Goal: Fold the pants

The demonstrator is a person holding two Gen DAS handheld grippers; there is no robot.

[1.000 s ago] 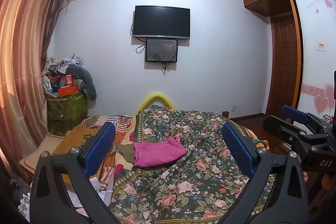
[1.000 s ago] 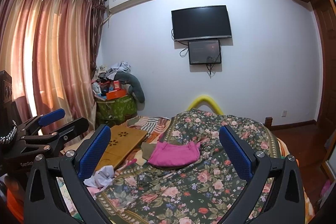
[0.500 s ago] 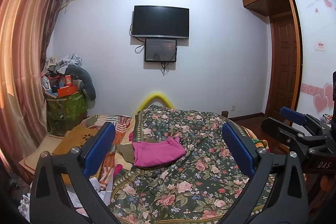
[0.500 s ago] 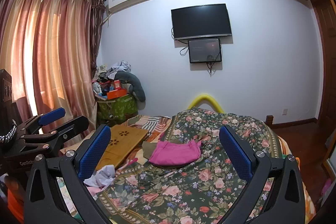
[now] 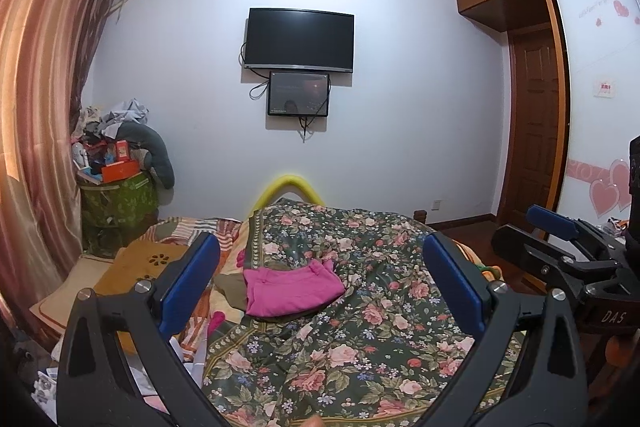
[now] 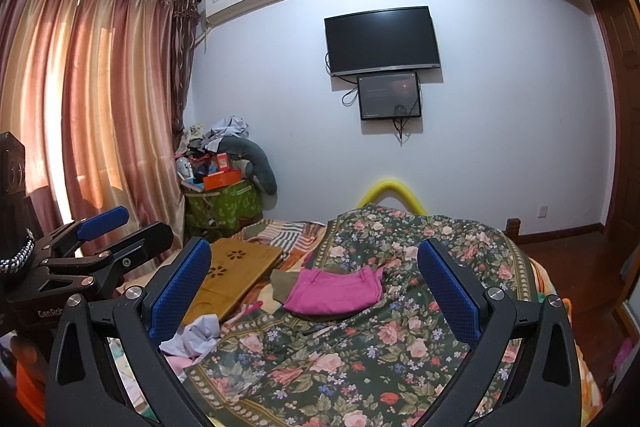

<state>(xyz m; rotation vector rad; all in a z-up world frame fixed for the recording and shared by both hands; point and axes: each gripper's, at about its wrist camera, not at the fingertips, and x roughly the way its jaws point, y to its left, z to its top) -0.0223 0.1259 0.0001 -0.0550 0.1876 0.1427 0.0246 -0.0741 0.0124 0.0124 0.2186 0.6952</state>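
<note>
The pink pants point(image 5: 290, 291) lie folded into a small rectangle on the floral bedspread point(image 5: 360, 339), far ahead of both grippers; they also show in the right wrist view point(image 6: 334, 293). My left gripper point(image 5: 320, 283) is open and empty, held above the near part of the bed. My right gripper point(image 6: 314, 285) is open and empty too. Each gripper shows at the edge of the other's view: the right one point(image 5: 560, 247) and the left one point(image 6: 100, 239).
A wooden lap tray point(image 6: 232, 275) and crumpled cloths point(image 6: 196, 339) lie on the bed's left side. A green bin point(image 6: 224, 205) piled with clutter stands in the corner by the curtains point(image 6: 88, 115). A TV point(image 5: 299, 40) hangs on the far wall; a door point(image 5: 534, 131) is at right.
Both views have shifted only slightly; the pants and the open grippers stand as before.
</note>
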